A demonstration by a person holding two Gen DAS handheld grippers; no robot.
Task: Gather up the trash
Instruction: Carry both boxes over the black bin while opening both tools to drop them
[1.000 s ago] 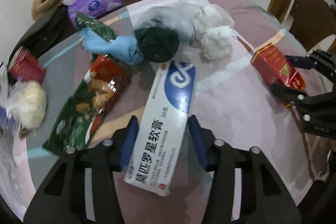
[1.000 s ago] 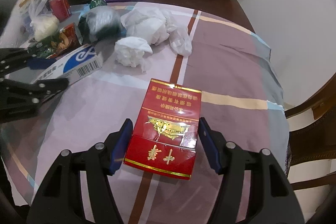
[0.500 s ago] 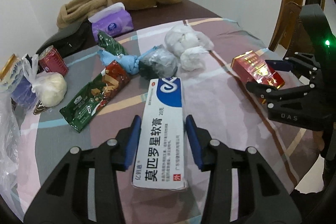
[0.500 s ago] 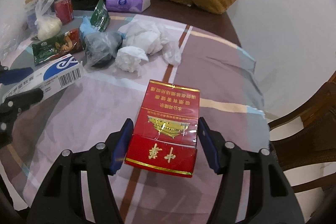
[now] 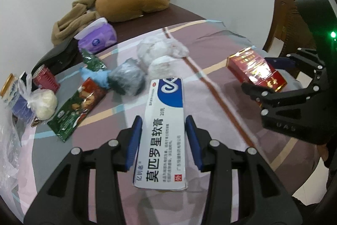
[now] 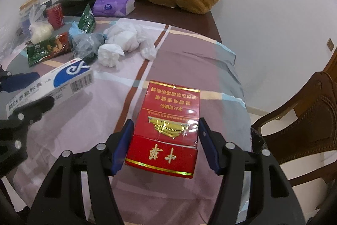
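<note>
A: Item one. Left tool, clamped on a long white-and-blue cardboard ointment carton, blue pads on its two long sides near the printed end. Carton is raised off the bench and points toward 12 o'clock.

B: Handling?

A: Judged light and stiff, but hollow; hard squeezing would likely dent the thin walls. The far end overhangs the pads, so it may droop or pivot if swung fast.

B: Item two.

A: Right tool, clamped on a red, gold-printed, film-wrapped cigarette pack, pads on the narrow sides at the lid end. Also held clear of the bench. The glossy film looks slippery; grip across the flat sides seems the safe hold.

B: Remaining on the bench?

A: At 10 to 12 o'clock in the right view: crumpled white tissue wads, a grey-black bundled plastic bag, a green-and-red foil snack wrapper, a crumpled blue glove. All soft, light, crushable; pinch at the bulk.

B: Edges and room?

A: Bench edge falls away at 3 o'clock of the right tool, where a brown wooden chair stands close. Bare cloth lies between the two tools; no bin is visible.
</note>
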